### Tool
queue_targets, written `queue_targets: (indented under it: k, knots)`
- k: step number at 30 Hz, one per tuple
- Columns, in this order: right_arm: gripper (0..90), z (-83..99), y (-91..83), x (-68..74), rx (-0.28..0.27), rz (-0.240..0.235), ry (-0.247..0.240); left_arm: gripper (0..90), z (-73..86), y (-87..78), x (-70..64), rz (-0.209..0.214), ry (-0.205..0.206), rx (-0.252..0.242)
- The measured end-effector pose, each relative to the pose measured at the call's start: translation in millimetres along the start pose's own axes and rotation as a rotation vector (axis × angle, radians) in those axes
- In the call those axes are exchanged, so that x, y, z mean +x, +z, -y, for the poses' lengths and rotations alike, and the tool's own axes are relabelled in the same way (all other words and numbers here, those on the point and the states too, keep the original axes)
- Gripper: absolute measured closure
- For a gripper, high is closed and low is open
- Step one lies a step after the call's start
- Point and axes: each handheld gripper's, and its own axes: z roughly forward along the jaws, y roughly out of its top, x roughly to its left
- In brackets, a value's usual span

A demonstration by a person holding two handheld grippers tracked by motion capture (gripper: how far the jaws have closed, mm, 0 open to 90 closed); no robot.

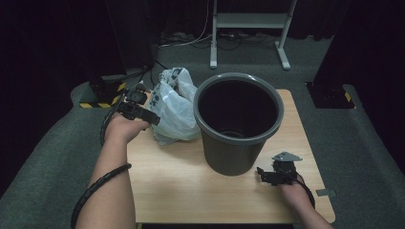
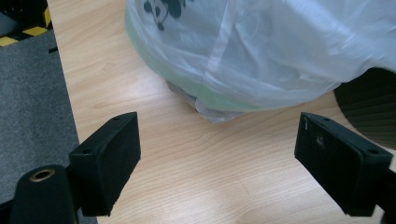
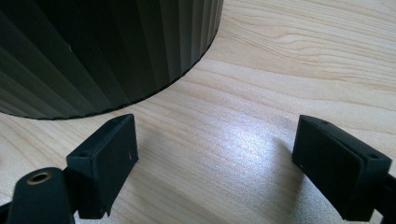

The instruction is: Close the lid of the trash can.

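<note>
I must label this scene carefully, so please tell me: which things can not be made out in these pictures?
- Bag contents: in the high view and the left gripper view, the white plastic bag is cloudy and hides what it holds.
- Bag print: the dark print is cut off by the top edge of the left gripper view.
- Bin floor: in the high view, the inside of the bin is too dark.
- Bin top: cut off in the right gripper view.
</note>
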Motion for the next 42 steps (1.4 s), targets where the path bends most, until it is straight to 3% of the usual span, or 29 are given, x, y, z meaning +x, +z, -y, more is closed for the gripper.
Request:
queue_targets:
  k: [5,14,20,31,37,42]
  knots:
    - [13.8,-0.2,0.1,0.0,0.001,0.000,0.000,14.2,15.2,16.4,3.5,0.004,-0.028,0.020]
    - [13.6,-0.5,0.6,-0.3,0.002,0.000,-0.004,14.1,38.4,44.3,-3.3,0.038,-0.019,0.005]
    - [13.6,-0.6,0.6,-0.3,0.002,-0.001,-0.003,14.6,54.1,67.0,-15.6,0.070,-0.006,0.008]
    - [13.6,-0.7,0.7,-0.1,0.002,-0.003,-0.001,13.2,98.3,111.3,-39.9,0.130,-0.010,0.010]
    - [13.5,-0.8,0.6,0.1,0.004,-0.002,0.001,12.8,123.5,132.2,-59.2,0.109,0.049,0.011]
    - [13.6,-0.7,0.6,-0.1,0.004,-0.002,-0.002,12.6,141.9,138.2,-66.2,0.130,0.012,-0.063]
